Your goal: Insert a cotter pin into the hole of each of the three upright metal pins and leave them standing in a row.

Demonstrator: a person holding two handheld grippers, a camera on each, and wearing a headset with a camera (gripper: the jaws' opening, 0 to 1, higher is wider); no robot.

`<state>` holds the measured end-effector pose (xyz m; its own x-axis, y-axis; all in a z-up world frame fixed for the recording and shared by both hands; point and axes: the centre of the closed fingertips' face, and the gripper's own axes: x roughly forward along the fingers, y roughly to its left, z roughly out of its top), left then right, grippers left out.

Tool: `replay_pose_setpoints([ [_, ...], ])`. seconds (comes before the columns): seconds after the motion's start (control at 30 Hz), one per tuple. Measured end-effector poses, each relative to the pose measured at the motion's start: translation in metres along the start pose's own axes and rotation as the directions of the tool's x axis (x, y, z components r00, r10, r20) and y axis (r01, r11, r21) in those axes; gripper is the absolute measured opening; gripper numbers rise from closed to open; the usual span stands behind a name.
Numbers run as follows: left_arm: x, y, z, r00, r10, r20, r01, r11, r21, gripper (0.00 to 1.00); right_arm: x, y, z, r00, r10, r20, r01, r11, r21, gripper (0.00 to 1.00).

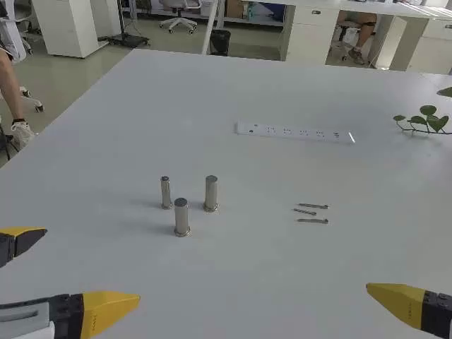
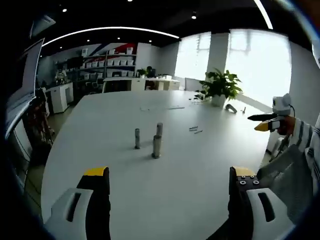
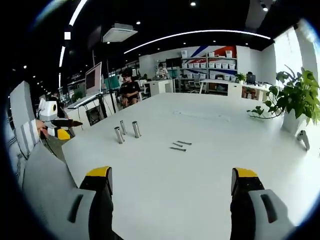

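Between the yellow-tipped fingers (image 2: 96,173) of my left gripper (image 2: 170,175) lies bare white table (image 2: 175,200); the jaws stand wide apart and hold nothing. My right gripper (image 3: 171,175) is the same, its jaws spread wide over the tabletop with nothing between them. Both hover low at the near side of the work. From the head view I see the left one at the lower left and one yellow tip of the right one at the lower right.

Further out, ahead of the left gripper, the three metal pins (image 1: 182,217) stand upright on slightly flared bases. They form a loose triangle rather than a row: a slimmer one (image 1: 166,192) at the rear left, a thicker one (image 1: 210,193) at the rear right, and the third nearest me, in front of the gap between them. They stand near one another without touching.

To their right, well apart from them, the three cotter pins (image 1: 313,221) lie flat and loose on the table, close together and roughly parallel, one behind another.

Beyond all this a white power strip (image 1: 295,132) lies across the far middle of the table, and a leafy sprig (image 1: 424,121) reaches in at the far right edge. From the left gripper view I make out a potted plant (image 2: 220,87) standing towards the table's far end.
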<state>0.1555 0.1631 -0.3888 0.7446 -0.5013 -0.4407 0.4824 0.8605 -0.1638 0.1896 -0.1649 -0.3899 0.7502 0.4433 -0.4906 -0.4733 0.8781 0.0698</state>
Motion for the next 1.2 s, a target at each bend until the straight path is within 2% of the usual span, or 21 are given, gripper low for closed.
replay_pose_setpoints([
  [0.3, 0.0, 0.002, 0.003, 0.9999, 0.007, 0.013, -0.007, 1.0, 0.003, 0.99, -0.001, -0.003, 0.002, 0.9999, 0.002, -0.012, -0.002, 1.0, -0.014, 0.94],
  [0.6, 0.001, -0.003, 0.004, 0.9998, -0.007, 0.018, 0.008, 1.0, -0.001, 0.99, -0.003, -0.004, -0.001, 0.9996, -0.006, -0.027, 0.006, 1.0, -0.017, 0.93],
  [1.2, -0.011, 0.002, 0.009, 0.9973, 0.041, 0.062, -0.04, 0.999, -0.014, 0.99, 0.005, -0.003, 0.009, 0.9993, 0.023, -0.029, -0.025, 0.997, -0.072, 0.91],
])
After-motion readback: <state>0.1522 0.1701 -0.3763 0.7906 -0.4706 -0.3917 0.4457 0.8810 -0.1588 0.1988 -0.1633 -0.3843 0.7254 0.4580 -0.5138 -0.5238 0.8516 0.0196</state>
